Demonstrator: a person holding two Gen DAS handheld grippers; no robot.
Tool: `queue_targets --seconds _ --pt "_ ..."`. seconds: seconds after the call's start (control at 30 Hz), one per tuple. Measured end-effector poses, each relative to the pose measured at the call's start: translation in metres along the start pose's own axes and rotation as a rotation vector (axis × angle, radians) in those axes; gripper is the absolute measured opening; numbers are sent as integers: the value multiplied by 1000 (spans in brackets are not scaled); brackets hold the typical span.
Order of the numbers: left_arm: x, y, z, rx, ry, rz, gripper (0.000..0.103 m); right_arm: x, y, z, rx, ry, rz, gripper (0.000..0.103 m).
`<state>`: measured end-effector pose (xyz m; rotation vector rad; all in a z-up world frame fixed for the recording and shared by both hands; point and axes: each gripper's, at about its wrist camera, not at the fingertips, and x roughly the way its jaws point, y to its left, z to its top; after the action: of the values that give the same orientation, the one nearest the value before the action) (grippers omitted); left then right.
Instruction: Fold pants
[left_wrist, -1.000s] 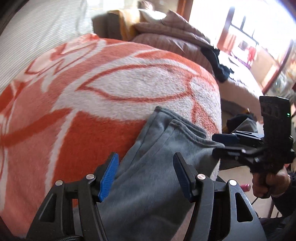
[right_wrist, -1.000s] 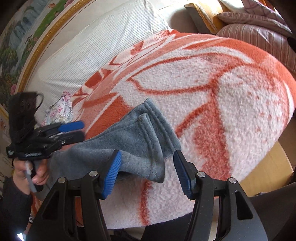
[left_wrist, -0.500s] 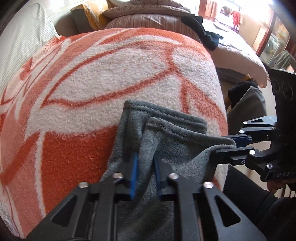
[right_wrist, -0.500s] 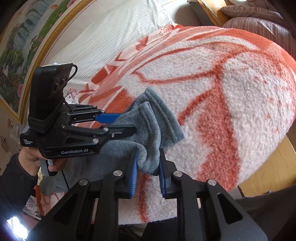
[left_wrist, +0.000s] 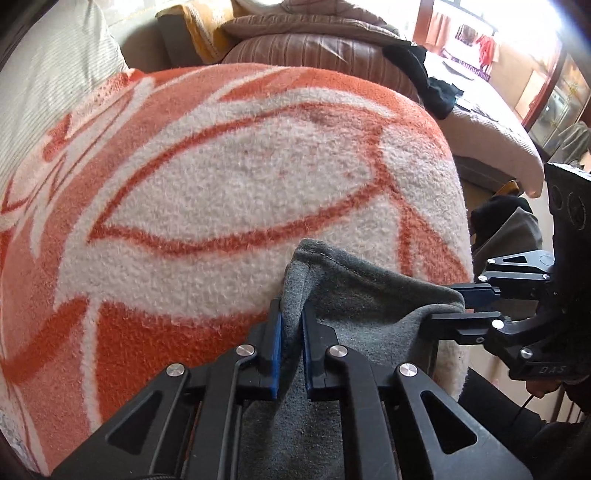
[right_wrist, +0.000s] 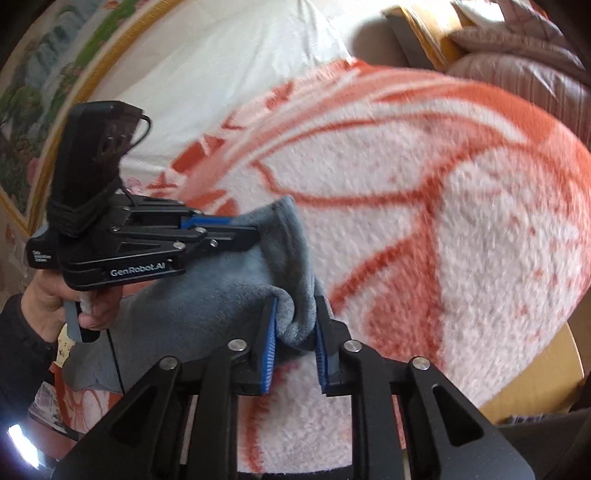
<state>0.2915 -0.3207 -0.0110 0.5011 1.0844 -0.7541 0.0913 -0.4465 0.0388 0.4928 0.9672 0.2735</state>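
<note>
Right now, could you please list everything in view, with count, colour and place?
pants: one, grey fleece, on the blanket's near edge, hem pinched at two spots.
blanket: one, orange and white, covering the bed.
pillow: one, white ribbed, behind the blanket.
quilts: brownish pile, far end.
picture frame: one, gold, left wall.
left gripper: black, blue fingers, shut on the hem.
right gripper: same colours, jaws opening, hem between them.

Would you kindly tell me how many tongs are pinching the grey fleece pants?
2: left tongs grip the grey fleece pants at the cuff's left corner; right tongs grip its right corner.
</note>
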Motion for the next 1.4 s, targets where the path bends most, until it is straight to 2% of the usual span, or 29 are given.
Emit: queue_targets --seconds 0.03,0.17,0.23,0.3,0.47,0.6,0.87,0.9,0.93,1.03,1.2,1.33,1.37,1.4 --pt "-1 0 0 -7 -7 6 17 -1 -3 -2 20 -2 16 27" --pt "-18 6 -5 -68 -38 19 24 -18 -9 -4 44 -48 15 44" --pt "-29 9 -10 -96 -55 36 36 -24 -15 -5 78 -66 31 46" --pt "-43 12 -23 -142 -83 40 43 -26 -18 -6 109 -73 51 46" --pt "-60 13 -63 -236 -95 0 43 -18 -21 -7 158 -60 79 49" --pt "-57 13 -77 -247 -73 5 43 -6 -24 -10 215 -47 91 49" --pt "-23 41 -42 -260 -13 -88 45 -9 -22 -30 300 -54 150 51" --pt "-17 44 -36 -258 -3 -98 51 -8 -21 -31 306 -52 158 52" --pt "-13 44 -32 -256 8 -116 55 -7 -21 -32 314 -50 167 52" --pt "1 39 -23 -229 43 -158 55 -5 -24 -35 357 -58 207 57" --pt "18 20 -12 -161 56 -162 59 -3 -37 -39 453 -92 270 58" --pt "22 22 -10 -190 31 -178 57 1 -41 -41 499 -122 281 57" --pt "21 23 -12 -194 25 -179 55 1 -39 -40 490 -125 276 54" --pt "19 25 -13 -198 17 -177 47 1 -37 -38 474 -126 266 49"
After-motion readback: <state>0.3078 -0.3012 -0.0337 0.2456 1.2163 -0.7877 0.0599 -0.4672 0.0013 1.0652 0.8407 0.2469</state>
